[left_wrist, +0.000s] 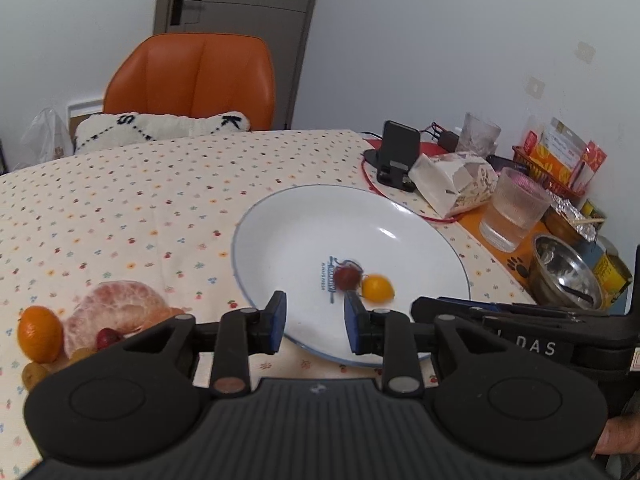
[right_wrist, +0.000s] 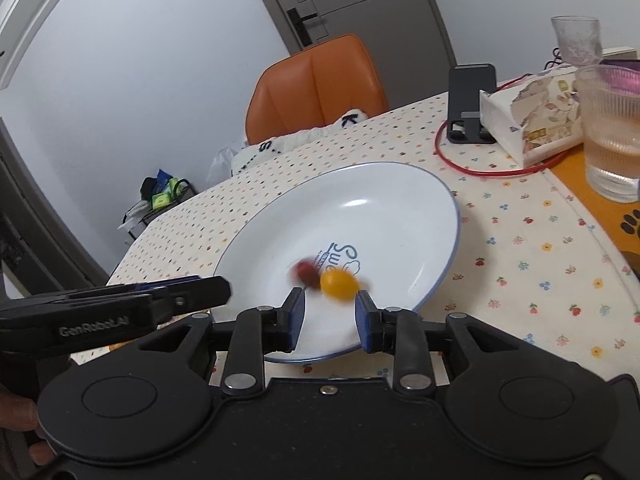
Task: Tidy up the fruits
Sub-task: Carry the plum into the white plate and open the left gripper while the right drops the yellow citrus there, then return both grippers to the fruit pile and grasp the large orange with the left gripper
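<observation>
On the far left of the floral tablecloth, a kumquat, a peeled pomelo segment and a small red fruit are lying together in a cluster, outside any container. The left gripper is hovering over the near rim of the white plate, its blue-padded jaws standing apart with nothing between them. The plate is holding two items: a dark red fruit and a yellow-orange kumquat, touching each other near the printed blue logo, both motion-blurred. The right gripper is sitting over the same near rim, jaws spread wide and gripping nothing. Right of the plate, a ribbed glass is containing clear liquid, a steel bowl is holding a utensil, and a red basket is holding packets. A torn paper box is lying beside a phone stand
</observation>
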Motion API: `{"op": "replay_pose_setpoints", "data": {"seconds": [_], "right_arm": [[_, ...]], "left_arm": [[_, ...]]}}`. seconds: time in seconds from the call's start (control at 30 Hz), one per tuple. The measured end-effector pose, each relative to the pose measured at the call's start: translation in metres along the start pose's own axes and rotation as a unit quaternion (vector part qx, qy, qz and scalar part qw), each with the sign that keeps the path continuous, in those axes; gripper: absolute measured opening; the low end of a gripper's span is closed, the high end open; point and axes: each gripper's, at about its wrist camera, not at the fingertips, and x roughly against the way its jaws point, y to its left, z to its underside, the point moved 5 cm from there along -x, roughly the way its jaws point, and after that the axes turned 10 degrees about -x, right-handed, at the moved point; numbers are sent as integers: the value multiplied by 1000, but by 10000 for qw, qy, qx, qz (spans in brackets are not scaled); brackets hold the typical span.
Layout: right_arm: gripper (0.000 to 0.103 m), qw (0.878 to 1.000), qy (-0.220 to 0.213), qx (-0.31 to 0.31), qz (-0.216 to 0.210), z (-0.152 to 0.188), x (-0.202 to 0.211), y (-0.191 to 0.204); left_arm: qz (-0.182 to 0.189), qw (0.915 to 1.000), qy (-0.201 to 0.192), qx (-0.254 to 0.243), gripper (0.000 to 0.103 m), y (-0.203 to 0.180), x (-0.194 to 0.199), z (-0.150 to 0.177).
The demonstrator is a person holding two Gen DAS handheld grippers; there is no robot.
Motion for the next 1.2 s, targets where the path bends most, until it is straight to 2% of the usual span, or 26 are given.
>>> {"op": "replay_pose_setpoints", "data": {"seconds": [0.07, 0.13, 0.17, 0.23, 0.33, 0.43, 0.57, 0.77, 1.0, 1.2], "right_arm": [[38, 10000, -75, -18, -14, -1, 6, 2], [51, 9999, -152, 2, -2, 0, 11, 6], [53, 9998, -191, 34, 8, 1, 14, 8], [58, 9997, -235, 105, 0, 2, 19, 12], [69, 9993, -331, 161, 17, 2, 26, 18], [80, 9987, -436, 242, 63, 2, 31, 22], [84, 9985, -455, 279, 127, 5, 32, 26], [102, 9975, -564, 401, 128, 9, 38, 36], [103, 9955, -688, 616, 207, 14, 36, 52], [103, 9954, -587, 734, 156, 23, 26, 67]], "left_arm": [[-77, 10000, -39, 32, 36, 3, 7, 0], [-175, 9998, -69, 86, 51, 7, 15, 2], [-227, 9996, -85, 110, 55, 9, 19, 2], [-328, 9993, -149, 118, 70, 12, 27, 4], [-492, 9985, -196, 140, 81, 17, 37, 7], [-570, 9980, -238, 160, 84, 22, 47, 11], [-647, 9972, -288, 244, 85, 29, 59, 15], [-771, 9956, -419, 335, 90, 41, 77, 22], [-823, 9946, -467, 417, 91, 55, 90, 34], [-827, 9942, -410, 544, 91, 72, 92, 48]]}}
